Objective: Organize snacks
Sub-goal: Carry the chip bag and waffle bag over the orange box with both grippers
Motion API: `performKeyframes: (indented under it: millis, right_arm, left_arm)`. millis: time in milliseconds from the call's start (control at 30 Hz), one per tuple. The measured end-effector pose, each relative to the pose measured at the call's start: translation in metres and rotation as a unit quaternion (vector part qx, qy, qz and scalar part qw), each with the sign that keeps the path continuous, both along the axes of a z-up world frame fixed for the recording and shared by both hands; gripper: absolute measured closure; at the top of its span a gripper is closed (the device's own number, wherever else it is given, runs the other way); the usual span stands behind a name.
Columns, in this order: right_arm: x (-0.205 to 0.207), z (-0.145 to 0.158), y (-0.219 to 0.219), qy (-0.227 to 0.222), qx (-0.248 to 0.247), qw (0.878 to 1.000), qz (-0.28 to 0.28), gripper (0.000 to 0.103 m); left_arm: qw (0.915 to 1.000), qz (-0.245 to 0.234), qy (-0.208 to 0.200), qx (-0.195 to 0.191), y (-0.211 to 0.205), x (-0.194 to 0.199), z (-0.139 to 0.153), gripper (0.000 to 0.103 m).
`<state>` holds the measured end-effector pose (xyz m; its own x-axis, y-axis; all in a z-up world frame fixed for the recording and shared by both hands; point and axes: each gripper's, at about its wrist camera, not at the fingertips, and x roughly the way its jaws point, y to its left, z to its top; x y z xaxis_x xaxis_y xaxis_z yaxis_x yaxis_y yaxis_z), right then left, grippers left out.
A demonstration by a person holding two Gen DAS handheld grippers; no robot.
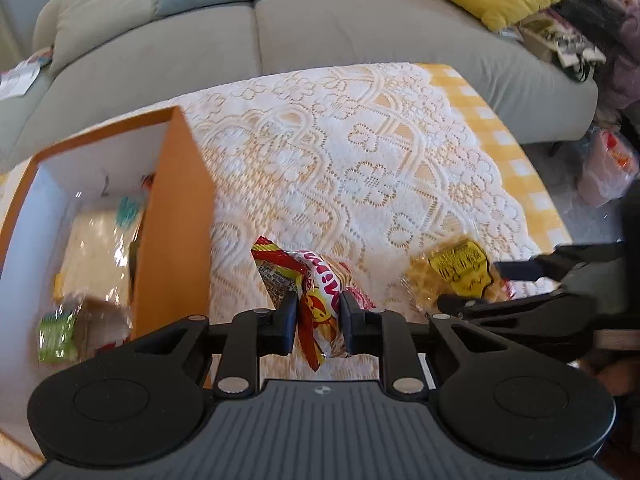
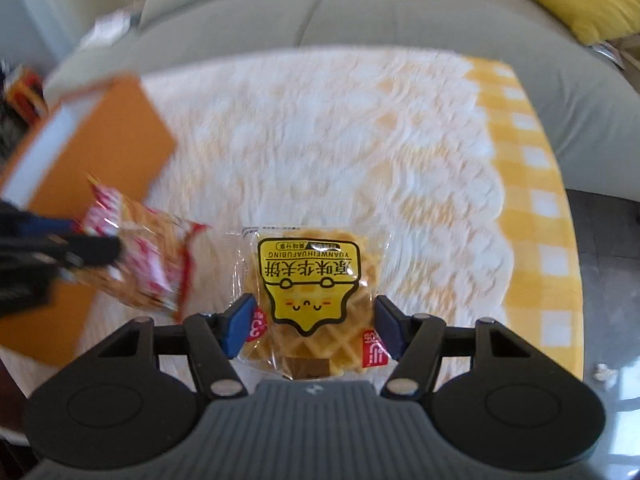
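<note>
A grey sofa (image 1: 360,32) lies beyond the lace-covered tabletop (image 1: 360,152). At far left stands an orange box (image 1: 172,216), its wrapped snacks blurred. The left tool (image 1: 319,322) is clenched on a red packet (image 1: 320,300), its lettering cut off. The right tool (image 2: 310,326), spread wide, straddles the waffle (image 2: 308,280), labelled "YUANWEIHUAFUBING", near the tabletop's near edge.

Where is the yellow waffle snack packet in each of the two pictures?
Left wrist view: the clear waffle packet with the yellow label lies low on the right, on the lace cloth, between the right gripper's fingers.
Right wrist view: the same packet sits bottom centre, between the open right gripper's blue pads.
Shared landmark: the orange cardboard box, on the left in both views.
</note>
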<state>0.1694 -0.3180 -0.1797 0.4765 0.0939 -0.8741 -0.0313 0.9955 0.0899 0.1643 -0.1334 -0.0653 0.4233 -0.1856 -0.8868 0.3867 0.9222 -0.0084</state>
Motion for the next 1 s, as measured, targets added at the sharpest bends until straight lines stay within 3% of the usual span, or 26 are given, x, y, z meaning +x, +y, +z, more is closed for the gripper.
performKeyframes:
  millis: [433,567,767,1000]
  right_arm:
    - [-0.045,0.000,-0.031,-0.028,-0.081,0.994,-0.065,0.042]
    - [-0.060,0.020,-0.020,-0.057,-0.055,0.995,-0.056,0.042]
    - [-0.071,0.063,0.032,-0.112,-0.019,0.993,-0.012,0.042]
    - [-0.061,0.122,0.107,-0.174,0.009,0.982,0.066,0.042]
  left_arm:
    - [0.9972,0.031,-0.043,-0.052,0.049,-0.039,0.048,0.078]
    - [0.9961,0.043,-0.052,-0.057,0.070,-0.046,0.060,0.078]
    - [0.9930,0.077,-0.069,-0.058,0.110,-0.046,0.071,0.078]
    - [0.9844,0.134,-0.098,-0.059,0.168,-0.044,0.088,0.078]
